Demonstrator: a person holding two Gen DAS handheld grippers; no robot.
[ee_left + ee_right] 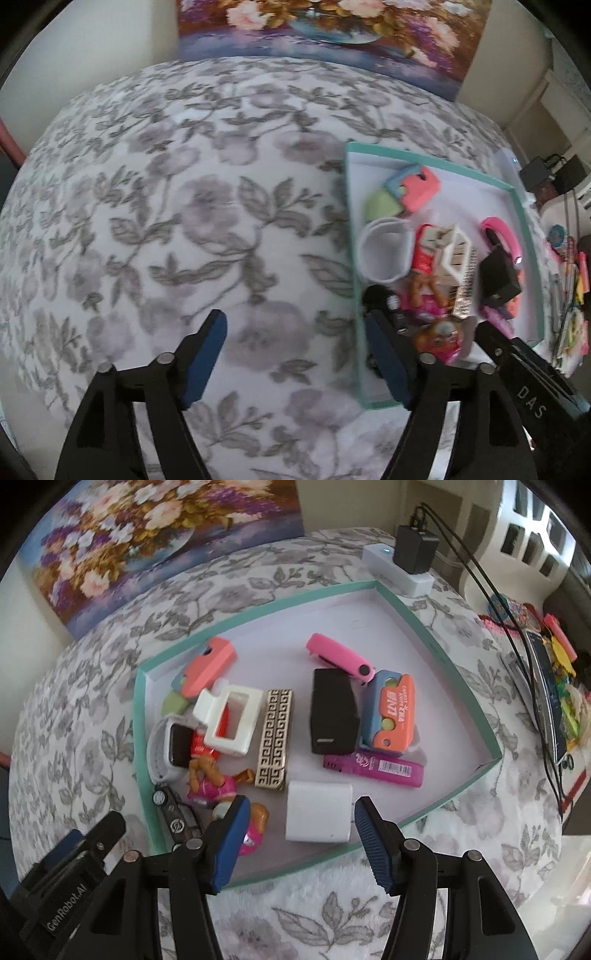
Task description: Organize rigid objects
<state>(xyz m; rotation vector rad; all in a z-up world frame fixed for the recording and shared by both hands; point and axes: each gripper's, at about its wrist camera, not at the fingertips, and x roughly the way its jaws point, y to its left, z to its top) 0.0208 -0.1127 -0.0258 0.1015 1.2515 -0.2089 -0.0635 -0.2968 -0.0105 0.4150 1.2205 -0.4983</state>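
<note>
A shallow teal-rimmed tray lies on a floral tablecloth and holds several small hard items. Among them are a black charger, a white charger block, a gold-patterned lighter, a magenta lighter, an orange-and-blue toy, a white clip and a doll figure. My right gripper hangs open over the tray's near edge, the white block below its gap, pads clear of it. My left gripper stands open over bare cloth, just left of the tray rim.
A flower painting leans against the wall behind the table. A white power strip with a black adapter and cables sits behind the tray. Colourful clutter crowds the right edge. Bare tablecloth spreads left of the tray.
</note>
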